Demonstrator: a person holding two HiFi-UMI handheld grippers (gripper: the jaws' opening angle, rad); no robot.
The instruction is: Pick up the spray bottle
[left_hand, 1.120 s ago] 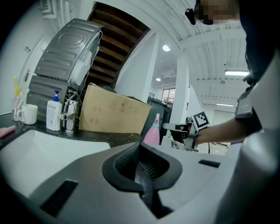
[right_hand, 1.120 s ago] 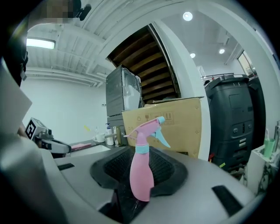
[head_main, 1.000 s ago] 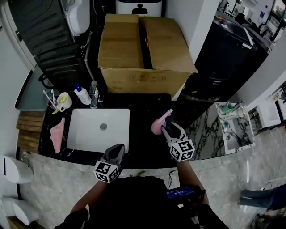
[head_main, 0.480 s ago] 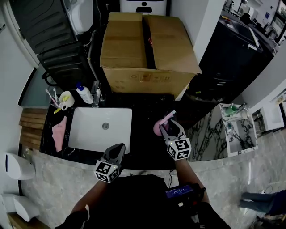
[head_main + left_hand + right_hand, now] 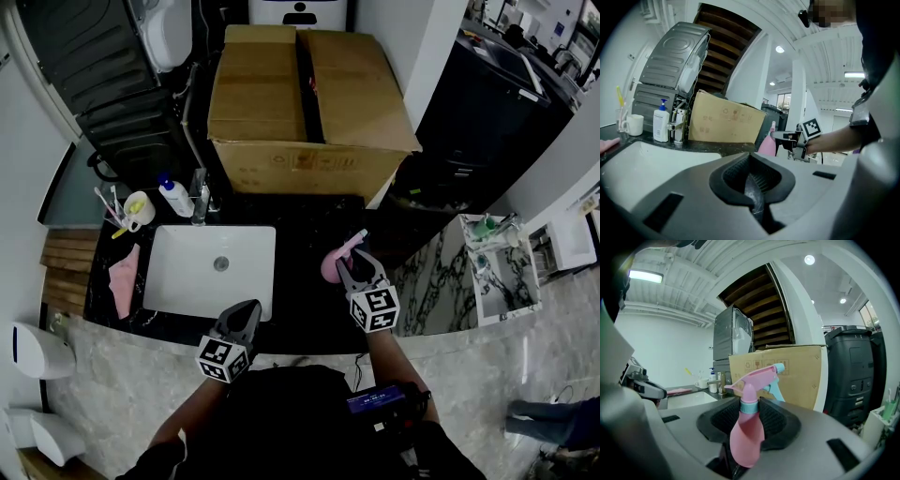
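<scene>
Pink cloth (image 5: 122,278): laid flat on the dark counter (image 5: 309,225), just left of the sink.
Cup (image 5: 138,207): set at the sink's far left corner, with toothbrushes stood in it.
Soap bottle (image 5: 173,198): white with a blue pump, stood upright between the cup and the tap (image 5: 199,195).
Sink (image 5: 187,281): a white rectangular basin, sunk into the counter in front of the tap.
Left gripper (image 5: 248,311): held over the counter's near edge, at the sink's near right corner. Its jaws are pressed together, and nothing is caught between them in the left gripper view.
Cardboard box (image 5: 305,98): large, with its flaps closed, placed at the back of the counter beyond the sink and the bottle.
Spray bottle (image 5: 331,264): pink, with a pale blue collar and trigger. It is stood upright on the counter, right of the sink and in front of the box, with its nozzle turned toward the box.
Right gripper (image 5: 356,265): brought up to the bottle from the near side. Its jaws are closing with the bottle's body between them. In the right gripper view, the ribbed pads are seen against both sides of the body, with no gap visible.
Black bin (image 5: 487,103): stood at the far right, well apart from the bottle.
</scene>
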